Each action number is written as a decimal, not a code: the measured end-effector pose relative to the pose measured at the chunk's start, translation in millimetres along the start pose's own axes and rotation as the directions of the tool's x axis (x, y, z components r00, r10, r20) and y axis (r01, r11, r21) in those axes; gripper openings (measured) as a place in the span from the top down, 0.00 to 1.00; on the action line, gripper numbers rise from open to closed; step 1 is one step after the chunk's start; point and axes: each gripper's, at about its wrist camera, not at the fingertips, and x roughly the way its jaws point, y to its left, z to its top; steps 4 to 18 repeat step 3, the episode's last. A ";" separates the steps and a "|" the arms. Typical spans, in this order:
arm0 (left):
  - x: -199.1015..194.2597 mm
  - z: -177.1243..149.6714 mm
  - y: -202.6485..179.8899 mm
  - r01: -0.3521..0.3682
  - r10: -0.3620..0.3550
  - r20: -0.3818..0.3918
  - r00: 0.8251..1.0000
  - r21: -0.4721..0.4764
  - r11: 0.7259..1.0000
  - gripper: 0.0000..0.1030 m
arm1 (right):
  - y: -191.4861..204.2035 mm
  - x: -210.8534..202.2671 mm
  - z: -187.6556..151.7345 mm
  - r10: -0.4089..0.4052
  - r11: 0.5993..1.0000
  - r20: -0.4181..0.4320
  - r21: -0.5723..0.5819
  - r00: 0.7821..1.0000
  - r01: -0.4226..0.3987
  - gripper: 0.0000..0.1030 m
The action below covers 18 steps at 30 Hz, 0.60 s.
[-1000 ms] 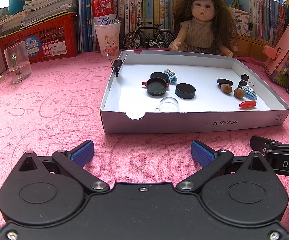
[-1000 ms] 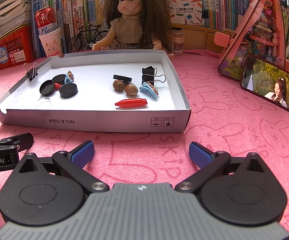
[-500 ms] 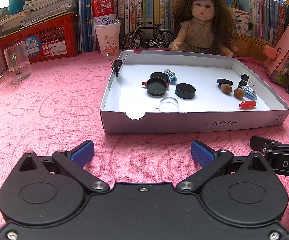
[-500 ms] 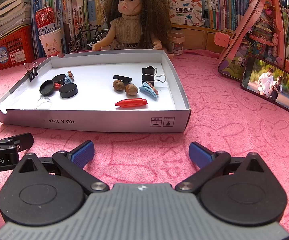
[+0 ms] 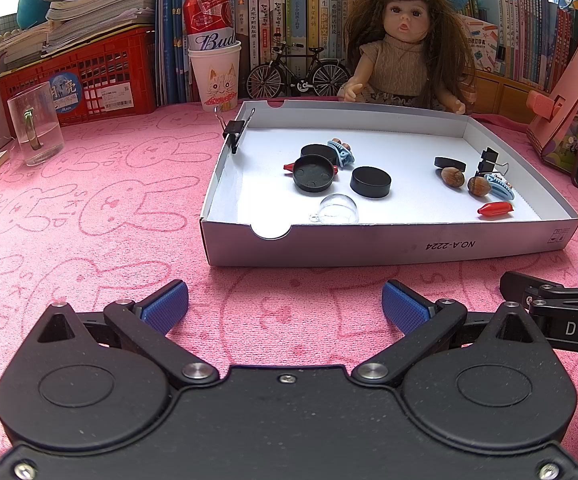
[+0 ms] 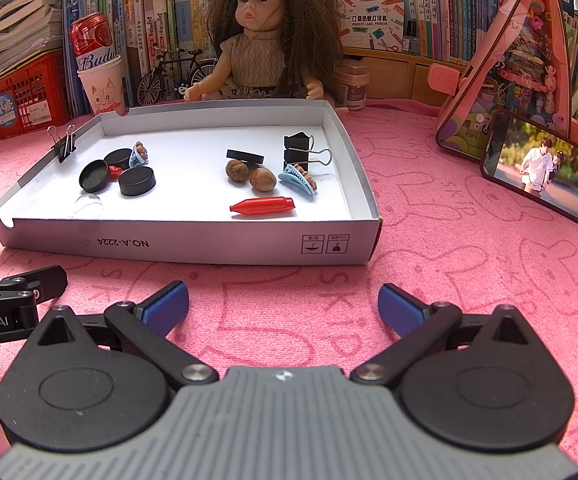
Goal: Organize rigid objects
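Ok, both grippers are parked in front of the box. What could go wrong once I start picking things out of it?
The clear dome sits right behind the box's front wall, so a low reach may clip the wall and shove the light box. The two nuts are round and touch each other; pinching one could roll the other away. The red cap is smooth and tapered, so it may squirt out of the pads.
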 end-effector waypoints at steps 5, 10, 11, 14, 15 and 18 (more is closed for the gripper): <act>0.0 0.0 0.0 0.000 0.000 0.000 1.000 0.000 1.000 0.00 | 0.0 0.1 0.0 0.000 1.000 0.000 0.000 1.000 0.000 0.00; 0.0 0.0 0.0 0.000 0.000 0.000 1.000 0.000 1.000 0.00 | 0.0 0.1 0.0 0.000 1.000 0.000 0.000 1.000 0.000 0.00; 0.0 0.0 0.0 0.000 0.000 0.000 1.000 0.000 1.000 0.00 | 0.0 0.1 0.0 0.000 1.000 0.000 0.000 1.000 0.000 0.00; 0.0 0.0 0.0 0.000 0.000 0.000 1.000 0.000 1.000 0.00 | 0.0 0.1 0.0 0.000 1.000 0.000 0.000 1.000 0.000 0.00; 0.0 0.0 0.0 0.000 0.000 0.000 1.000 0.000 1.000 0.00 | 0.0 0.1 0.0 0.000 1.000 0.000 0.000 1.000 0.000 0.00; 0.0 0.0 0.0 0.000 0.000 0.000 1.000 0.000 1.000 0.00 | 0.0 0.1 0.0 0.000 1.000 0.000 0.000 1.000 0.000 0.00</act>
